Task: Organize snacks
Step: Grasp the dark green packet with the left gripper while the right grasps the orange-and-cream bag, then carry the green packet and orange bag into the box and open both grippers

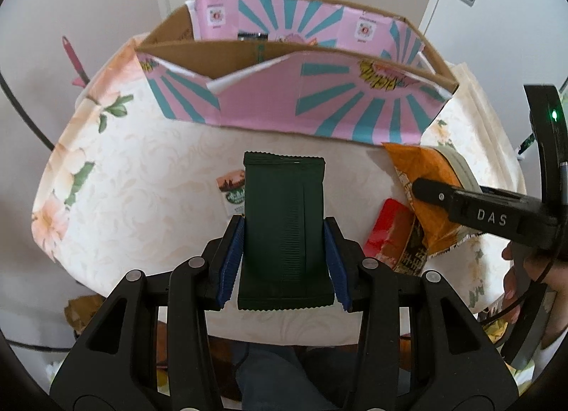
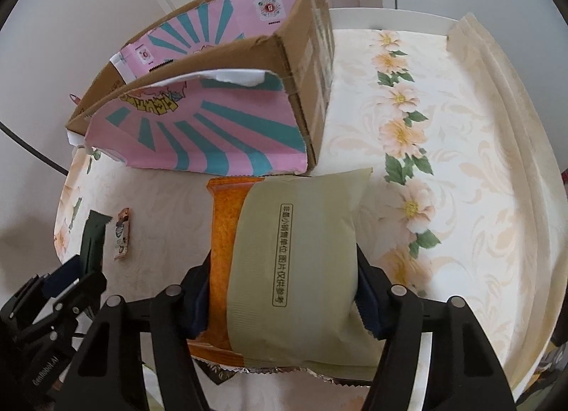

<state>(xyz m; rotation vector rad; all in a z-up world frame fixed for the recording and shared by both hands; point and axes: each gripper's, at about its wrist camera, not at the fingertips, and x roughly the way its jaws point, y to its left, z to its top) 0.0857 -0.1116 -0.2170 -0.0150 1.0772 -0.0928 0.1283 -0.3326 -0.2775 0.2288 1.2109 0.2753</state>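
Two hand-held grippers at work over a counter (image 1: 149, 176) covered with a floral cloth. The left hand-held gripper (image 1: 284, 251) is clamped on a dark green packet (image 1: 284, 219), its blue pads (image 1: 232, 254) pressing the packet's two long edges near the lower half, so that the packet stands up, clear of the cloth. The right hand-held gripper (image 2: 284, 290) holds an orange and beige bag (image 2: 294, 261) across its width; its jaws sit against both sides of the bag, which bulges between them. Just beyond both stands the open cardboard box (image 1: 291, 55), its flaps lined in pink and teal, the likely destination. A small printed sachet (image 1: 232, 194) and a red packet (image 1: 387, 233) lie on the cloth near the held items. The green packet looks light, flat and fairly stiff, with smooth film that may slip; a grip on the edges below the crimped seam suits it. The bag appears soft, air-filled and crushable, so a moderate squeeze at mid-body is advisable.
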